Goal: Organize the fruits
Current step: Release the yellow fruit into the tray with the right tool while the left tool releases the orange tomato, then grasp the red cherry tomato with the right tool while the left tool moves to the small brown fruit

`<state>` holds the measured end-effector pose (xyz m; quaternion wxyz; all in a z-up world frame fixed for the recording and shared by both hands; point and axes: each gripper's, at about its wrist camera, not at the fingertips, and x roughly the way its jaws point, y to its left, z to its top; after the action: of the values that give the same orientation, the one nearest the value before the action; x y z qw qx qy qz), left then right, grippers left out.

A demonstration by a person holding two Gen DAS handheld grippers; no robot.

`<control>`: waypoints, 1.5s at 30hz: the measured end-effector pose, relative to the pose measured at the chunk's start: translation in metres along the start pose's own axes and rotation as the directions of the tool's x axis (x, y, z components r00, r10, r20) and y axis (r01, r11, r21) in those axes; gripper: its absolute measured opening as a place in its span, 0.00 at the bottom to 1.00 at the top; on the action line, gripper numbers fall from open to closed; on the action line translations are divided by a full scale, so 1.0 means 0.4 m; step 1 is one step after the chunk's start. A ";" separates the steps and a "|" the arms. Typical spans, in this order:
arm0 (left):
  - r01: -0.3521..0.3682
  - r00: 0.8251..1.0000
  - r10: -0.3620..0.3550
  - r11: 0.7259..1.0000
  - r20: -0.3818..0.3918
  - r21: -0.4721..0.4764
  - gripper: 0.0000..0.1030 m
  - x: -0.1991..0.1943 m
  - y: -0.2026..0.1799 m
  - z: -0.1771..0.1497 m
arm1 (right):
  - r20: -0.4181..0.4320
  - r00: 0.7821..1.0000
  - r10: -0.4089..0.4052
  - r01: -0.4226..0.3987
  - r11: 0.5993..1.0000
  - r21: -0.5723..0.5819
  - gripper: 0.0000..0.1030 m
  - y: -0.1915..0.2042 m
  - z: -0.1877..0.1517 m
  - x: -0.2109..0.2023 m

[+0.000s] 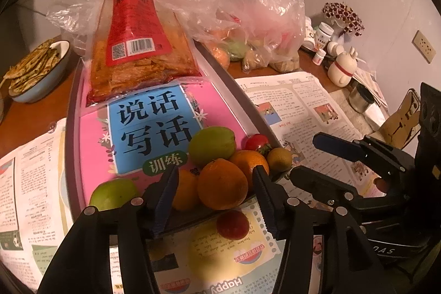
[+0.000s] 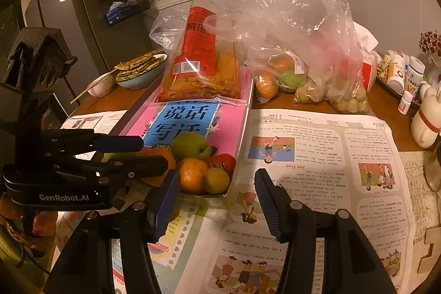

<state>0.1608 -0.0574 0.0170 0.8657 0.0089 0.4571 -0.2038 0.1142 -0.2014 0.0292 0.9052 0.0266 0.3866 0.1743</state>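
A long grey tray [image 1: 72,112] holds a pile of fruit at its near end: oranges [image 1: 222,183], a green apple [image 1: 211,145], a second green fruit [image 1: 113,193], a kiwi [image 1: 279,159] and a strawberry [image 1: 256,142]. One red fruit [image 1: 233,223] lies loose on the newspaper just in front of the tray. My left gripper [image 1: 215,200] is open and empty, its fingers on either side of the front orange. My right gripper [image 2: 216,203] is open and empty over the newspaper right of the tray [image 2: 245,128]; the fruit pile [image 2: 193,175] also shows there.
A pink and blue book [image 1: 154,128] and a red snack bag [image 1: 135,46] lie in the tray. A clear plastic bag [image 2: 303,51] of more fruit sits behind. A bowl of flatbread [image 1: 35,70], bottles [image 2: 410,73] and white figurines [image 1: 341,68] stand around.
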 end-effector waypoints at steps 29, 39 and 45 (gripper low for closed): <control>-0.100 0.991 0.109 0.988 0.074 -0.119 0.72 -0.165 0.149 -0.117 | -0.053 0.997 0.061 -0.066 0.993 -0.095 0.58 0.137 -0.037 0.023; -0.094 0.994 0.099 0.988 0.033 -0.125 0.72 -0.148 0.160 -0.163 | -0.071 0.996 0.056 -0.063 0.993 -0.101 0.58 0.156 -0.052 0.028; -0.078 0.997 0.079 0.990 0.000 -0.120 0.72 -0.118 0.151 -0.177 | -0.087 0.995 0.042 -0.051 0.994 -0.098 0.58 0.153 -0.066 0.041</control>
<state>0.1033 0.0284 0.0029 0.8731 -0.0256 0.4658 -0.1417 0.0879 -0.1407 0.0105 0.8838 -0.0171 0.4149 0.2154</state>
